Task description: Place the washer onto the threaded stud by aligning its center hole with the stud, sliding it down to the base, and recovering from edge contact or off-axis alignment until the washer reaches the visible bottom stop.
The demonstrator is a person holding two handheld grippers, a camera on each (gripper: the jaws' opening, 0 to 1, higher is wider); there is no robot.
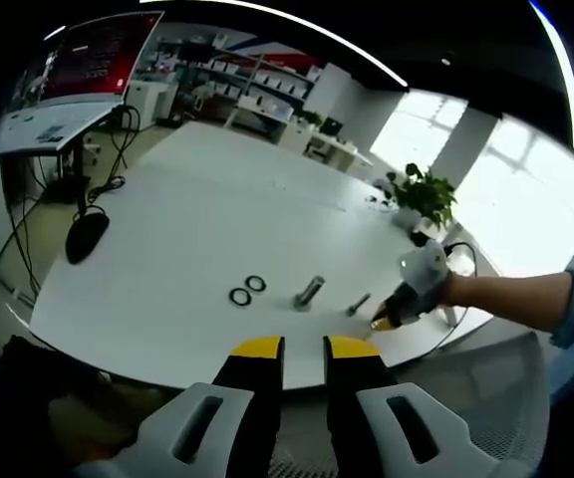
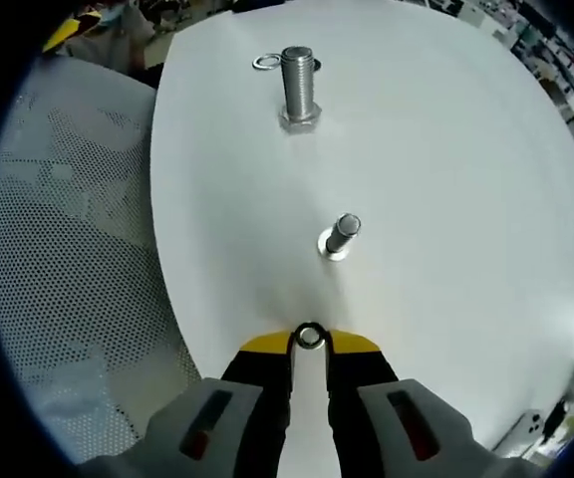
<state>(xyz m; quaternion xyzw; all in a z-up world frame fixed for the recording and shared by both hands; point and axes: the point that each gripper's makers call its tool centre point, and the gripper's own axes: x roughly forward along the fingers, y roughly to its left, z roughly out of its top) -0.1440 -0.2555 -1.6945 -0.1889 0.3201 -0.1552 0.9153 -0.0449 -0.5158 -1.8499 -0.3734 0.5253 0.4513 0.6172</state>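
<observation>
- Right tongs (image 2: 309,344): the yellow-tipped jaws are nearly closed, pinching a small washer (image 2: 309,337) by its rim so that the centre hole faces the camera; the washer sits at the jaw tips, above the near edge of the white surface (image 2: 466,199).
- Smaller threaded stud (image 2: 343,234): stands head-down on the surface just ahead of the held washer, leaning slightly in this view; nothing yet sits at its base.
- Larger bolt (image 2: 298,88): stands farther off, with a loose ring (image 2: 266,63) lying beside it.
- Left tongs (image 1: 304,349): jaws slightly parted and empty, hanging off the near edge of the surface, well apart from the work.
- In the left gripper view, two dark rings (image 1: 248,291) lie on the surface beside the larger bolt (image 1: 309,293); the smaller stud (image 1: 359,304) is near the right tongs (image 1: 381,323), carried by a person's hand (image 1: 429,282).
- Step in hand, as judged: transport, the washer gripped and brought toward the stud, not yet threaded on.
- Next move, as judged: turn the washer flat over the stud tip, centre the hole on the axis, lower it, and release so that it drops to the base; an edge catch would call for a small lift and re-centring.
</observation>
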